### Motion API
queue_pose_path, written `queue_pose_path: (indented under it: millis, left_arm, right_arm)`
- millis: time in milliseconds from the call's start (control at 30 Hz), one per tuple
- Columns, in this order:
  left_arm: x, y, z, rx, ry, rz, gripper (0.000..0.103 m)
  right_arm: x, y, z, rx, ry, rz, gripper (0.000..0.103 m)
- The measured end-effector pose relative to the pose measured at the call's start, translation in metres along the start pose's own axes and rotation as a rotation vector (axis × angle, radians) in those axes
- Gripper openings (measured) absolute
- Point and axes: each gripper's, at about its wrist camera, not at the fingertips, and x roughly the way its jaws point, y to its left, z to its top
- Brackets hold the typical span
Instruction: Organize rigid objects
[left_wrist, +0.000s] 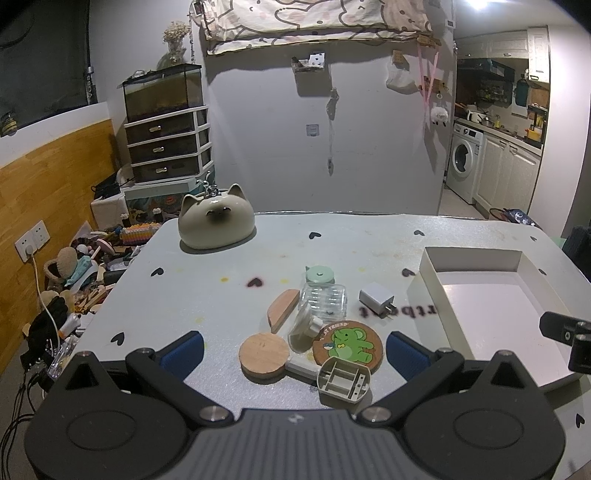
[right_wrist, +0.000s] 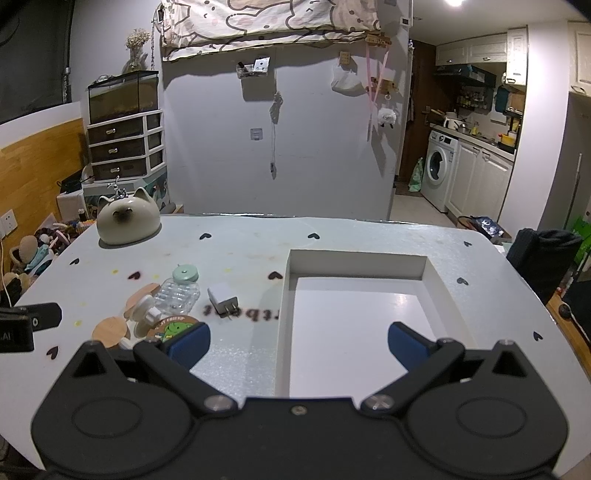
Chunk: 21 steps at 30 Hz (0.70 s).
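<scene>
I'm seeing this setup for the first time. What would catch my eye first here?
Probably the cream cat-shaped ceramic piece at the table's far left. Next, the cluster of small items near the left gripper, especially the green elephant coaster, and the empty white tray to its right, under the open right gripper.

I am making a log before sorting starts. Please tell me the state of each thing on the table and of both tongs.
left tongs: open, holding nothing
right tongs: open, holding nothing
white box: open top, nothing inside
clear bottle: lying on its side, green cap on
white charger: unplugged, prongs out
grey battery holder: no batteries inside
</scene>
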Motion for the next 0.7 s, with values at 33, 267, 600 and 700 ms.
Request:
queue_pose_path:
  millis: [33,267,600,700]
  left_arm:
    - [0.001,0.000,0.002,0.002,-0.001,-0.004,0.103]
    - [0.015,-0.007,0.010,0.033,0.002,-0.034,0.103]
    - [0.072,-0.022,0.003,0.070,0.123,-0.079,0.103]
    - [0.091,-0.027,-0.003,0.079,0.172,-0.085,0.103]
  right_arm:
    - [0.000,0.000,0.000,0.000,0.000,0.000,0.103]
    - [0.007,-0.010,0.004,0.004,0.003,-0.008,0.103]
    - [0.022,-0.019,0.009,0.016,0.023,-0.035,0.103]
    - [0.029,-0.025,0.010,0.023,0.028,-0.053,0.103]
